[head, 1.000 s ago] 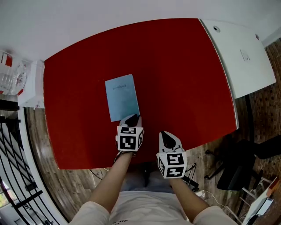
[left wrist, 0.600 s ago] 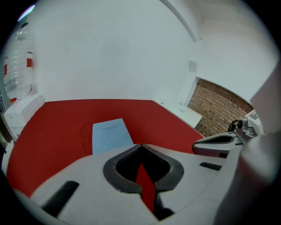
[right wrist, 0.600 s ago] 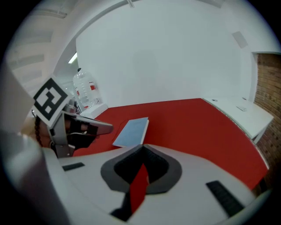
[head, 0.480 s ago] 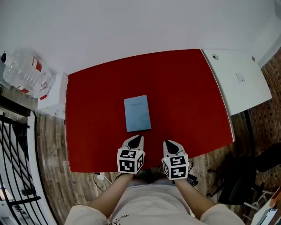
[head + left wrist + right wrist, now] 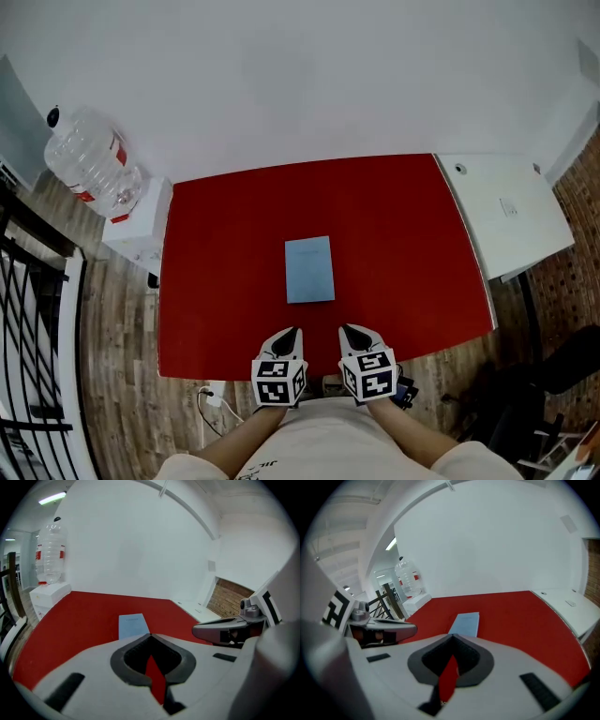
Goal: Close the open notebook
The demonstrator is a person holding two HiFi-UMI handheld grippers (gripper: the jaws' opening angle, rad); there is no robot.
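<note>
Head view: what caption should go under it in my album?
Closed blue notebook on red table; left gripper and right gripper shut, empty, apart from it.

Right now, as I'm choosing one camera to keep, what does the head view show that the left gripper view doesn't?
Only the head view: the left gripper's marker cube and the person's arms. Only the left gripper view: that gripper's shut, empty jaws up close, and a ceiling light. Both: the closed blue notebook lying on the red table, the water bottle and the right gripper.
</note>
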